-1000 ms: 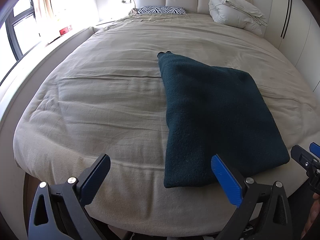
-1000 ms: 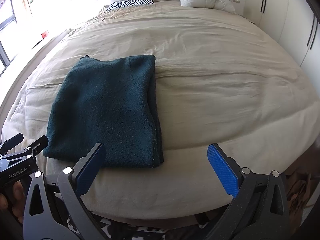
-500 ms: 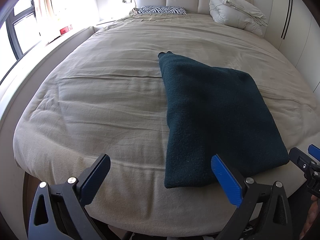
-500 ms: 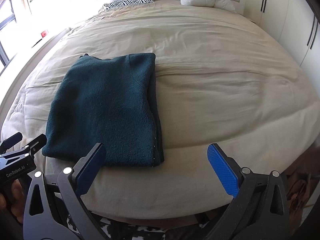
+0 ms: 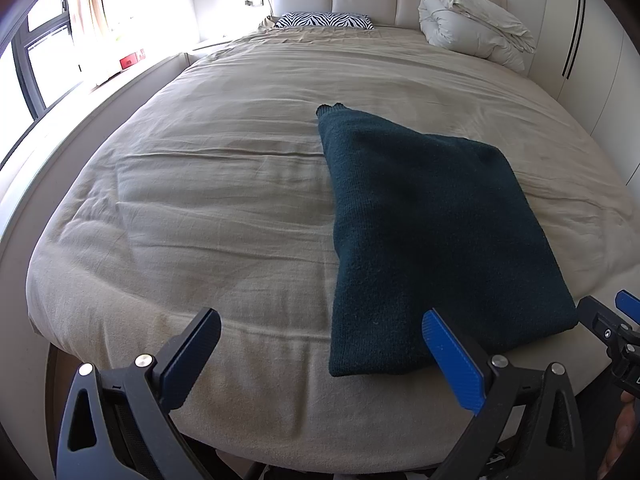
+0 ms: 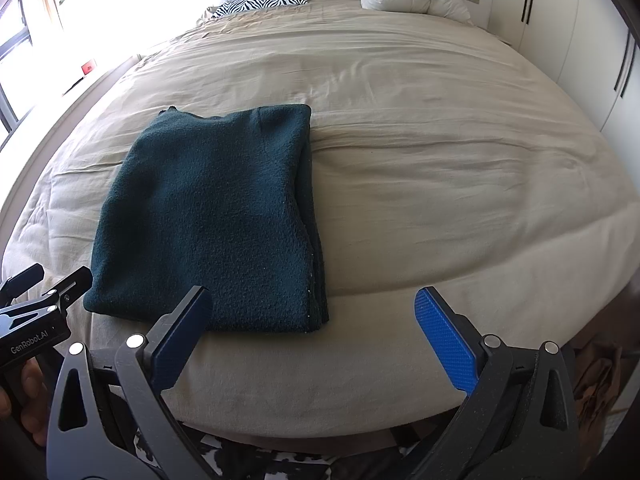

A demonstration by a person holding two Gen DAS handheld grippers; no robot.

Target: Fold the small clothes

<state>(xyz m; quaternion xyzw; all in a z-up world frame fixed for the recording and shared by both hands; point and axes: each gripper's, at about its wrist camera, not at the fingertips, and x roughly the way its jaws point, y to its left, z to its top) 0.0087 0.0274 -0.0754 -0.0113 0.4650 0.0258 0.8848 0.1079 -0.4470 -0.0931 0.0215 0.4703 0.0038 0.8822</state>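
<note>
Folded green sweater (image 6: 216, 216) on beige bed (image 6: 420, 168), white duvet (image 5: 472, 20) behind, both grippers spread, left gripper (image 5: 324, 354), right gripper (image 6: 316, 330)

A: Any writing you can read?
B: Only one piece: "GenRobot.AI" in white letters on the black body of the left tool (image 6: 38, 292), seen from the right wrist camera.
A: Anything else?
B: Nothing else is legible.

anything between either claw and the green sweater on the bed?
Nothing visible. The left claw and right claw are both open at the near edge of the bed, with only bare sheet between them and the folded dark green sweater. The zebra pillow and rolled duvet lie far behind.
</note>
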